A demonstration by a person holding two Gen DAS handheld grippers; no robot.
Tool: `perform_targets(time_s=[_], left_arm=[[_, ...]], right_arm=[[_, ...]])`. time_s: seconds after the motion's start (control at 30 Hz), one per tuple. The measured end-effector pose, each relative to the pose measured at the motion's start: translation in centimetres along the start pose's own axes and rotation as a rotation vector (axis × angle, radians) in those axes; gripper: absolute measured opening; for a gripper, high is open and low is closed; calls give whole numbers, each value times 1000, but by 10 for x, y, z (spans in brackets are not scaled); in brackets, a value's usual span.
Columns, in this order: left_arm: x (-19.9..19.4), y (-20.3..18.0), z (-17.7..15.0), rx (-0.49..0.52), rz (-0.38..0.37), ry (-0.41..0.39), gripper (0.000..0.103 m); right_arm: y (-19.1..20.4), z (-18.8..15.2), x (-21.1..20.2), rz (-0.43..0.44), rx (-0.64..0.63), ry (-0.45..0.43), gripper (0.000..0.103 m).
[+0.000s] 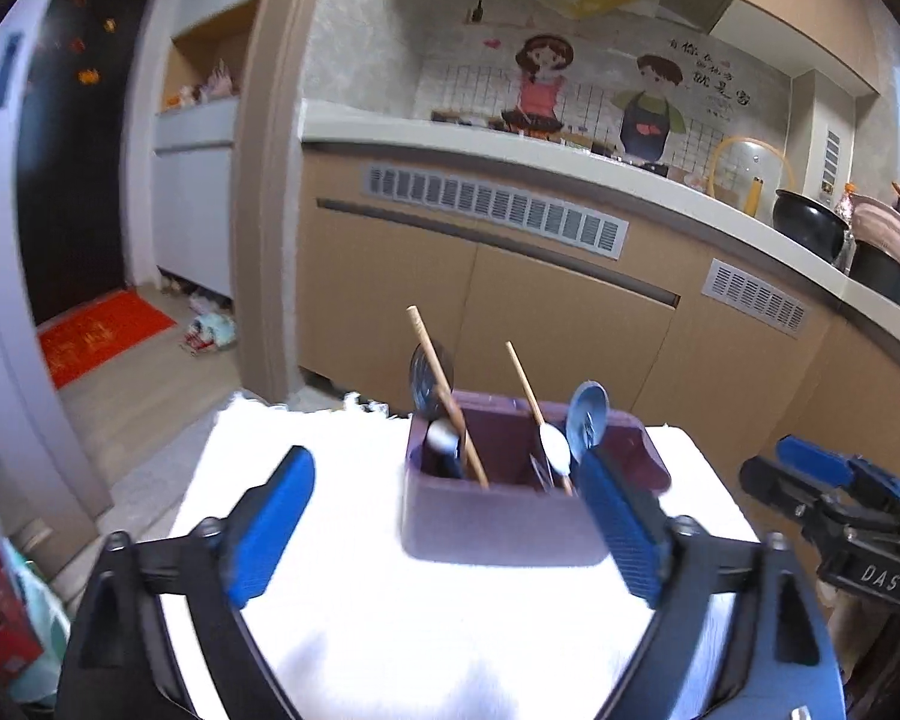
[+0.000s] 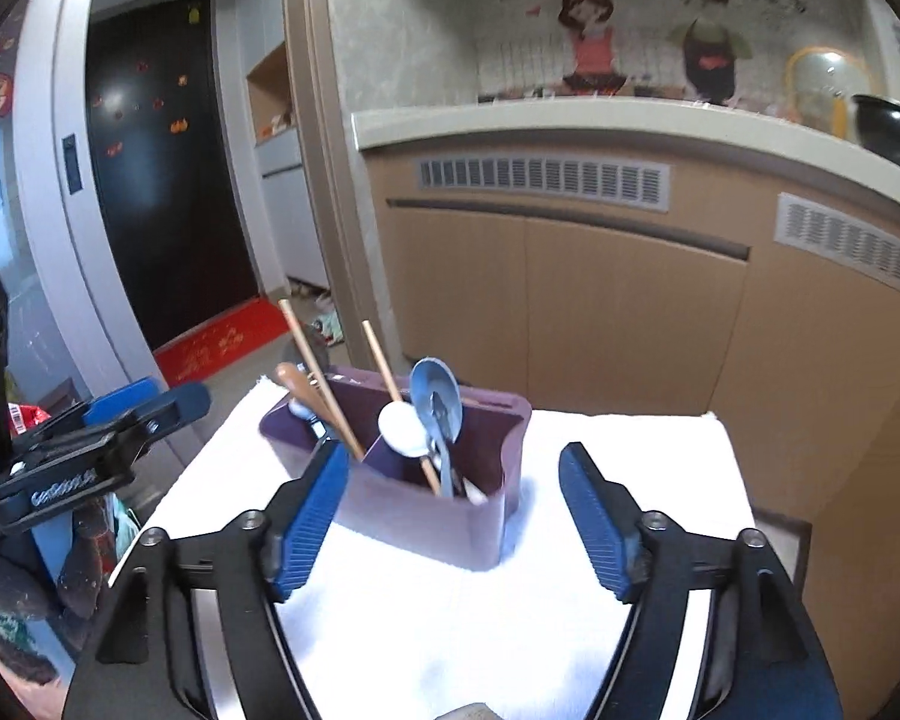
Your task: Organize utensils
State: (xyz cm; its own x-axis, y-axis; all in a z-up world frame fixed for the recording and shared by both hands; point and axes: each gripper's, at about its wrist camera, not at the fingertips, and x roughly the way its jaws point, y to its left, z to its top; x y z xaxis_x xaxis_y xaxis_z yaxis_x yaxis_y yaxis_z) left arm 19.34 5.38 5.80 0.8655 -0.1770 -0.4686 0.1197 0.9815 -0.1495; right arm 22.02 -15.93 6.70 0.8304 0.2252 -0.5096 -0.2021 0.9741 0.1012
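A purple utensil holder (image 1: 498, 516) (image 2: 426, 510) with compartments stands on a white cloth-covered table (image 1: 390, 630) (image 2: 450, 630). In it are two wooden chopsticks (image 1: 444, 390) (image 2: 384, 366), metal spoons (image 1: 588, 414) (image 2: 437, 396), a white spoon (image 2: 401, 427) and a dark ladle (image 1: 429, 378). My left gripper (image 1: 444, 528) is open and empty, just in front of the holder. My right gripper (image 2: 453, 510) is open and empty, its fingers on either side of the holder's near face. Each gripper shows from the side in the other's view (image 1: 834, 492) (image 2: 102, 438).
Beige kitchen cabinets (image 1: 570, 312) (image 2: 630, 300) with a white counter stand behind the table. Pots and dishes (image 1: 810, 222) sit on the counter at right. A dark door and red mat (image 1: 102, 336) (image 2: 222, 348) lie at the left. Bags and clutter (image 2: 42, 570) sit beside the table's left.
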Motion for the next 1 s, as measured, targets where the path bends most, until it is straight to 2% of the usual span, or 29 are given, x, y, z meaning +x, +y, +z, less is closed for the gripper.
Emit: perform_targets(time_s=[0.07,0.17,0.27,0.5,0.67,1.0], left_arm=[[-29,-10,-18,42,38,-52,103],[-59,-26,-42,111,96,-93,103],[-81,-37,-69,142,135,-63,103],[-95,-50,-107,154,229,15,103],[-97,-52,-116,128,201,36,103],[-97,-58,-118,138,180,43,103]], right_arm=[[5,-12,-25,-27,-6,-36,80],[9,-37,-58,-61,2,-75,85],[14,-64,-87,-87,23,-83,92],[13,-117,-113,-114,57,0,93],[18,-138,-117,-139,46,23,93],[21,-140,-118,-146,35,12,93]])
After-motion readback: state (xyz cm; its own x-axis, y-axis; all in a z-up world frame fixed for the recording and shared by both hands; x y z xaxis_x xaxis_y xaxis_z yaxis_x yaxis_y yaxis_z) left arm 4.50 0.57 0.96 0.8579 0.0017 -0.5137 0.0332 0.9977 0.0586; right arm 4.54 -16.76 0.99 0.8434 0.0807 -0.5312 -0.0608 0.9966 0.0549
